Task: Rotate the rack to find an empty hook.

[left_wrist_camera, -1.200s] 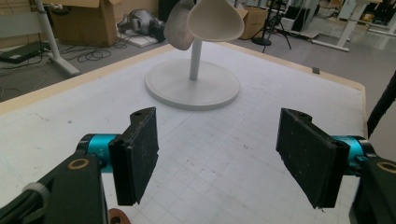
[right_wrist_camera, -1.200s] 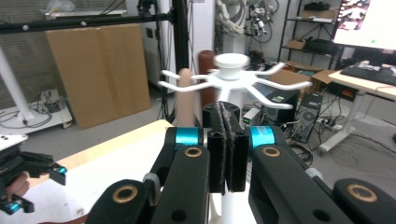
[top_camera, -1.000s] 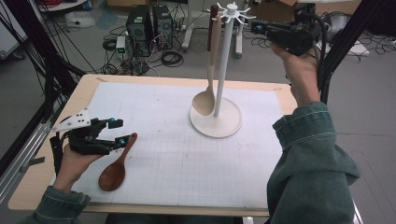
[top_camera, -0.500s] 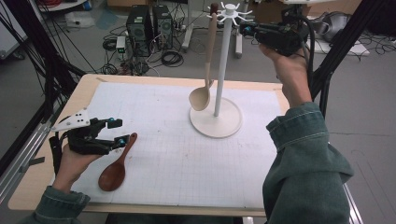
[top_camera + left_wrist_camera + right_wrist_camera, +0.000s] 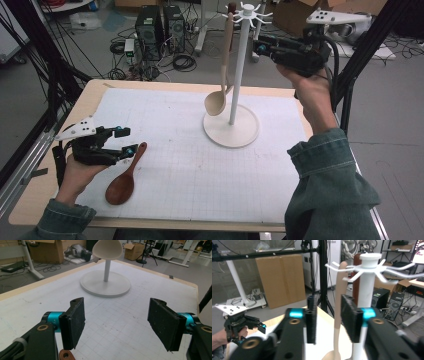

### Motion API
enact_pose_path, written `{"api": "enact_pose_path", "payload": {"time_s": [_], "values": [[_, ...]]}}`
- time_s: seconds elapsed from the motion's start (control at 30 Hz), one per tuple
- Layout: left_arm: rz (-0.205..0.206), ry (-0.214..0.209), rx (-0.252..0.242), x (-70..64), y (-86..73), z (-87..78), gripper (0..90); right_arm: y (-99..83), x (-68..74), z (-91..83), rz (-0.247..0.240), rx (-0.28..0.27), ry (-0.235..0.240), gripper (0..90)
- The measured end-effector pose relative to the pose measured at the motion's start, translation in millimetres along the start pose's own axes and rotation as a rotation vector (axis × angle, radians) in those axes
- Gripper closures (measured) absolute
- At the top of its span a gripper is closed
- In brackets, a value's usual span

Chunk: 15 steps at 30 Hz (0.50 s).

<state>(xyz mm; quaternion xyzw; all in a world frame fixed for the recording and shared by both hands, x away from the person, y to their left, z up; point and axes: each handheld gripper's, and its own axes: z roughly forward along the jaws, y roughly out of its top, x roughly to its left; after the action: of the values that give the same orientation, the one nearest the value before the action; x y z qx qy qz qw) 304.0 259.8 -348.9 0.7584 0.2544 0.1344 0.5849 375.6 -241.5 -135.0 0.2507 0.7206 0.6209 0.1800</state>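
Left tool [image 5: 125, 140] black with teal collars behind its textured black pads [image 5: 75, 322], brass-ringed screw holes, grey three-cornered plate on top, right tool [image 5: 260, 46] alike with a black cable, both forearms in green denim sleeves [image 5: 327, 185] with pale stitching

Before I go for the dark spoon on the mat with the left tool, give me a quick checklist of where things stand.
1. Left tool open: ok; its pads stand wide apart in the left gripper view.
2. Dark spoon free to pick: ok; it lies flat on the mat, its handle end beside the left tool.
3. Light spoon hung on the rack: ok; it hangs from a hook, bowl clear of the base.
4. Right tool released: ok; jaws apart, off to the side of the hanging handle.
5. Free hook for the next spoon: ok; several empty prongs at the rack top.
6. Which hook the light spoon hangs on: cannot tell.
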Motion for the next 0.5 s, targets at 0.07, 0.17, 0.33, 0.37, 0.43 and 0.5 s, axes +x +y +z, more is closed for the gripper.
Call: {"api": "enact_pose_path", "payload": {"time_s": [0.07, 0.17, 0.33, 0.37, 0.43, 0.5], "values": [[0.001, 0.004, 0.003, 0.9, -0.2, -0.5, 30.6, -7.1, 2.6, 0.1, 0.006, 0.007, 0.003, 55.7], [0.001, 0.006, 0.005, 1.5, -0.5, -1.0, 30.7, -20.7, 7.1, 4.9, 0.011, 0.032, 0.012, 45.9], [0.001, 0.012, 0.008, 2.2, -1.2, -1.3, 30.8, -44.0, 16.0, 13.4, 0.015, 0.066, 0.035, 39.8], [-0.002, 0.012, 0.007, 2.4, -1.4, -1.4, 30.8, -48.0, 17.3, 15.3, 0.016, 0.077, 0.038, 38.8], [-0.005, 0.013, 0.007, 2.6, -1.5, -1.4, 30.8, -55.8, 19.9, 18.5, 0.015, 0.093, 0.042, 37.2], [-0.003, 0.018, 0.007, 3.2, -1.8, -1.5, 30.9, -63.3, 21.9, 21.4, 0.015, 0.110, 0.041, 34.2]]}}
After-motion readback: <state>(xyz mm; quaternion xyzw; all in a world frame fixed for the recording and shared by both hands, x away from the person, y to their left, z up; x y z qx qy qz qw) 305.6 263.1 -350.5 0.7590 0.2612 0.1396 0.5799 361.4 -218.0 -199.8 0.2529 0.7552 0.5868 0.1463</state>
